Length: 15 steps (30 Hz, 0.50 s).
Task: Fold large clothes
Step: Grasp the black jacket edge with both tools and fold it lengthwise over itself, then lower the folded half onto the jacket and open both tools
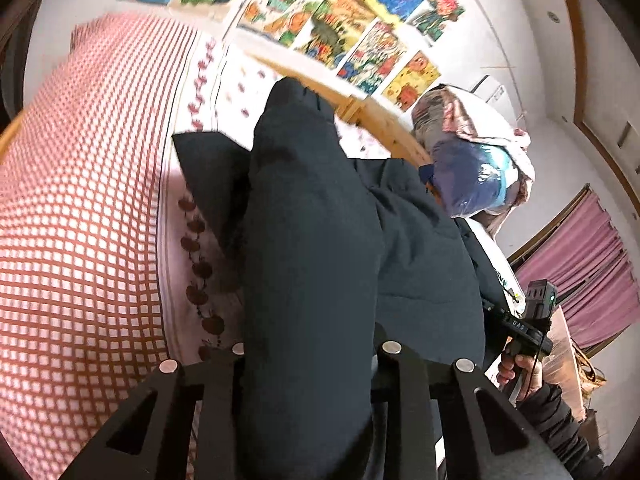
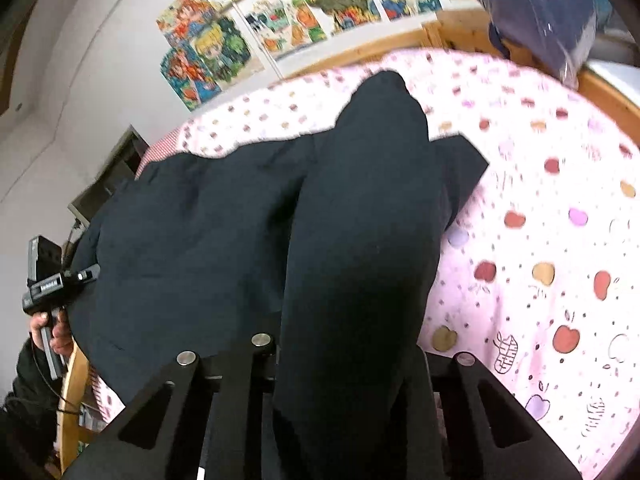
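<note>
A large dark navy garment (image 1: 420, 248) lies spread on a bed with a pink fruit-print sheet (image 2: 540, 240). In the left wrist view my left gripper (image 1: 314, 350) is shut on a thick raised fold of the garment that rises between its fingers. In the right wrist view my right gripper (image 2: 344, 344) is likewise shut on a bunched fold of the garment (image 2: 192, 240), lifted off the sheet. The cloth between the two grips sags. A hand (image 1: 520, 364) with the right gripper's handle shows at the far right of the left wrist view.
A red-and-white checked quilt (image 1: 80, 208) covers the bed's left side. A wooden bed rail (image 1: 380, 120) runs along the far edge, with a plastic-wrapped blue bundle (image 1: 472, 176) on it. Colourful posters (image 2: 280, 20) hang on the wall. A pink curtain (image 1: 580, 264) hangs at the right.
</note>
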{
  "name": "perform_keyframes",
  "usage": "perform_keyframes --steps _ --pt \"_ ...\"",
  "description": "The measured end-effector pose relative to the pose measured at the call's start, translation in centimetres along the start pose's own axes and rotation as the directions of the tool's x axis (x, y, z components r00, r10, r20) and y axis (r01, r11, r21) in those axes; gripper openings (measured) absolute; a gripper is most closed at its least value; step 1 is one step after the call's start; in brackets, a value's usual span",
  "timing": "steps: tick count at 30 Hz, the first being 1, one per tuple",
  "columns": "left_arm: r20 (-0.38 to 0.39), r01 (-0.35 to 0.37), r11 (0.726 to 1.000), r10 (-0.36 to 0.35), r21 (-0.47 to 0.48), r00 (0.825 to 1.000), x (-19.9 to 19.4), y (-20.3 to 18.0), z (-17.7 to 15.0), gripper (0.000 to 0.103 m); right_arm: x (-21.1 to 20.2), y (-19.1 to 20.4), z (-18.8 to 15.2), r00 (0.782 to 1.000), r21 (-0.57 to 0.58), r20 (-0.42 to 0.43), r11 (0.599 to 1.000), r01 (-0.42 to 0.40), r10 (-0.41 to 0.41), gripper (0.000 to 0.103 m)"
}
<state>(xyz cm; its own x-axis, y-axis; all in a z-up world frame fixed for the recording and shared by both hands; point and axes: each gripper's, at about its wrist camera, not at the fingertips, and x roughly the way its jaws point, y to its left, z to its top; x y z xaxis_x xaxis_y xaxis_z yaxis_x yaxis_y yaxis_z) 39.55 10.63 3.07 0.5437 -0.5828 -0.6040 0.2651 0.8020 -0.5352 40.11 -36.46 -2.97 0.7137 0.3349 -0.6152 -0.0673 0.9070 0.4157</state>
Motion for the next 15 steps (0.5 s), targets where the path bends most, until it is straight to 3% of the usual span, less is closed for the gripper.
perform_keyframes --steps 5,15 --pt "0.044 -0.012 0.999 0.010 0.034 0.999 -3.9 -1.6 -0.4 0.025 -3.5 2.2 0.9 0.996 -0.043 0.077 0.998 -0.039 0.043 0.018" --pt "0.111 -0.021 0.998 0.014 0.056 0.994 -8.8 -3.9 -1.9 0.025 -9.1 4.1 0.1 0.987 -0.113 0.137 0.991 -0.074 0.089 0.018"
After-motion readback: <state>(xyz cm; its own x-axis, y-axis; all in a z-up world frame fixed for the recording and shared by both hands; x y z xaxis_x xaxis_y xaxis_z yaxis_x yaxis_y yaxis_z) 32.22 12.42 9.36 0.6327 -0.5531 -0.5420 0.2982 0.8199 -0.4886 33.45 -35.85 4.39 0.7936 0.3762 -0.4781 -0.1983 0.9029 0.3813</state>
